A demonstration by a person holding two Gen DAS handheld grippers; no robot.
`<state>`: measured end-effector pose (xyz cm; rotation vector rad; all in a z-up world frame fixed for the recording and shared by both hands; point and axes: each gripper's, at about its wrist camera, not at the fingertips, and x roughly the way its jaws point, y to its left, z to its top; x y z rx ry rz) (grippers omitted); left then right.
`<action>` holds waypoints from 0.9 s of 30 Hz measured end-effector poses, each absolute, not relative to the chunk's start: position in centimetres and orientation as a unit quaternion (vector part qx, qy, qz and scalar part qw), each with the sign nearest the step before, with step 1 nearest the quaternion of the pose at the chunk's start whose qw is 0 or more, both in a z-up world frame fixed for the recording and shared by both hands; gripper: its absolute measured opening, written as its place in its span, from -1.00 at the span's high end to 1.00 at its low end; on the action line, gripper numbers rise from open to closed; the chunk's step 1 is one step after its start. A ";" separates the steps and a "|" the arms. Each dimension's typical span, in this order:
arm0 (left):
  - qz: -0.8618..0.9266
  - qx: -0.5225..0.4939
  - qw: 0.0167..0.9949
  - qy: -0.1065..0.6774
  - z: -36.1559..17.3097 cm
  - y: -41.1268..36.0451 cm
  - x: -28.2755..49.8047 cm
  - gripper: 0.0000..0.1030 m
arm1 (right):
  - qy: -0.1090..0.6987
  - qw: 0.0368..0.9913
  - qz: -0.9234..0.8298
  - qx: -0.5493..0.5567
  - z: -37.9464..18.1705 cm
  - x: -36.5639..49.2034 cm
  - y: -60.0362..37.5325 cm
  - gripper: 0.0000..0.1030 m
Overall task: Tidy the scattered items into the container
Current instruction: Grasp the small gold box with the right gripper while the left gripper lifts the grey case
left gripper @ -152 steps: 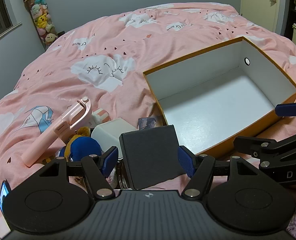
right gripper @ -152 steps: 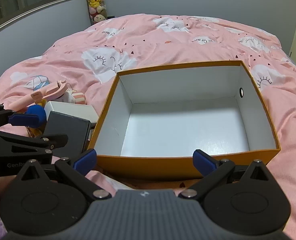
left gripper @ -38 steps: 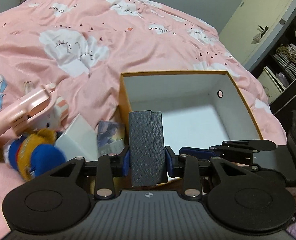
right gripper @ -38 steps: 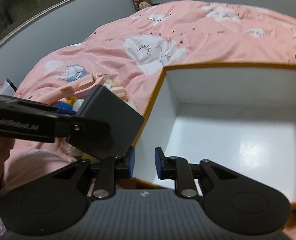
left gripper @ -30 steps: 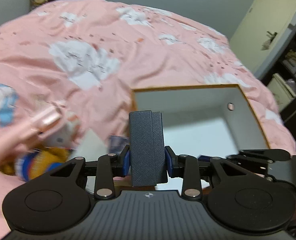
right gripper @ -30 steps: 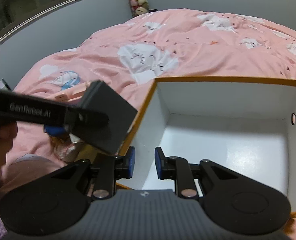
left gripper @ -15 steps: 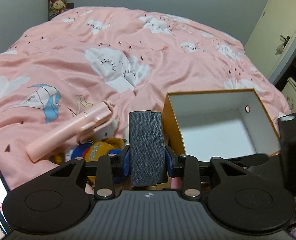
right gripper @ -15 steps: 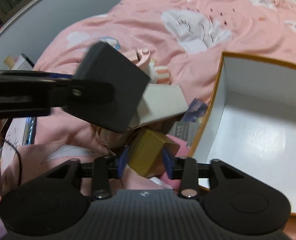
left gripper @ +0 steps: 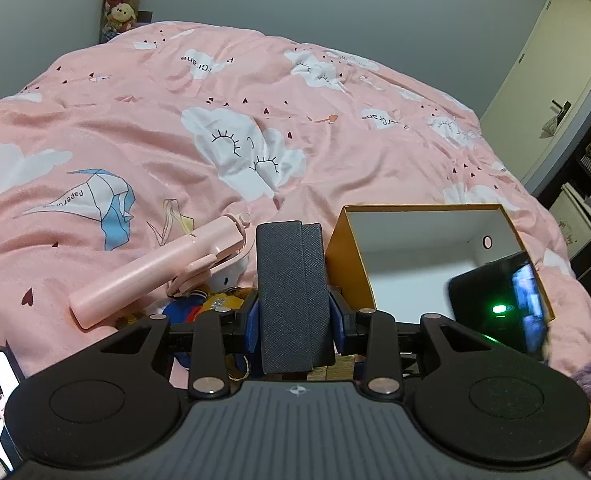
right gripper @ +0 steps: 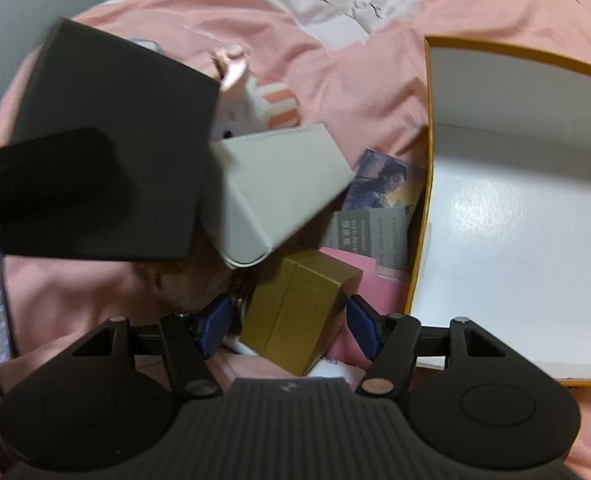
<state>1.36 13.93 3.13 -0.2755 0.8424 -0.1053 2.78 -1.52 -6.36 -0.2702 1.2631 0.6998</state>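
Swung down off the orange container [right gripper: 427,168] onto the scattered pile, right gripper [right gripper: 289,316] with jaws opening astride the gold box [right gripper: 295,308], pads not pressing; clamped in the left gripper [left gripper: 294,318], dark grey case [left gripper: 291,292], beside the box, not over it; nothing inside the container yet.

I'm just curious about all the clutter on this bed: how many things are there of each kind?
Small boxes: 3, dark grey, white, gold
Big orange box: 1
Pink selfie stick: 1
Soft toys: 2, blue and yellow, white and pink
Picture cards: 2
Total: 9
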 end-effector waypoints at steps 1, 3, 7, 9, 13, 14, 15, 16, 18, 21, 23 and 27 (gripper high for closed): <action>-0.052 -0.135 0.902 0.407 3.1 14.0 1.4 0.23 | 0.580 0.742 0.314 -0.122 -6.6 2.8 -1.5 -0.21; -0.054 -0.136 0.902 0.406 3.1 14.1 1.3 0.23 | 0.580 0.743 0.313 -0.116 -6.7 3.0 -1.7 -0.20; -0.055 -0.136 0.903 0.404 3.1 14.2 1.3 0.23 | 0.580 0.743 0.319 -0.098 -6.9 3.5 -2.4 -0.13; -0.055 -0.135 0.904 0.402 3.2 14.0 1.2 0.23 | 0.576 0.747 0.320 -0.089 -6.6 3.6 -3.0 -0.09; -0.055 -0.129 0.906 0.399 3.6 13.7 1.1 0.23 | 0.562 0.755 0.333 -0.067 -5.4 3.9 -4.4 -0.08; -0.055 -0.127 0.907 0.398 3.7 13.6 1.1 0.23 | 0.556 0.757 0.337 -0.061 -5.0 3.9 -4.8 -0.07; -0.056 -0.126 0.907 0.397 3.8 13.5 1.1 0.23 | 0.550 0.760 0.342 -0.056 -4.5 3.9 -5.3 -0.07; -0.057 -0.126 0.908 0.397 3.9 13.3 1.1 0.23 | 0.543 0.763 0.348 -0.050 -4.1 3.9 -5.7 -0.06; -0.060 -0.124 0.908 0.395 4.2 13.0 1.2 0.23 | 0.530 0.768 0.357 -0.041 -3.0 3.8 -6.4 -0.06; -0.068 -0.120 0.909 0.393 4.5 12.3 1.3 0.23 | 0.508 0.778 0.369 -0.013 -1.0 3.8 -8.2 -0.05; -0.075 -0.122 0.907 0.395 4.6 11.8 1.5 0.23 | 0.490 0.788 0.373 0.001 0.2 4.0 -9.4 -0.04; -0.101 -0.131 0.900 0.402 4.5 10.4 2.5 0.23 | 0.459 0.814 0.355 0.021 2.2 4.8 -12.2 -0.04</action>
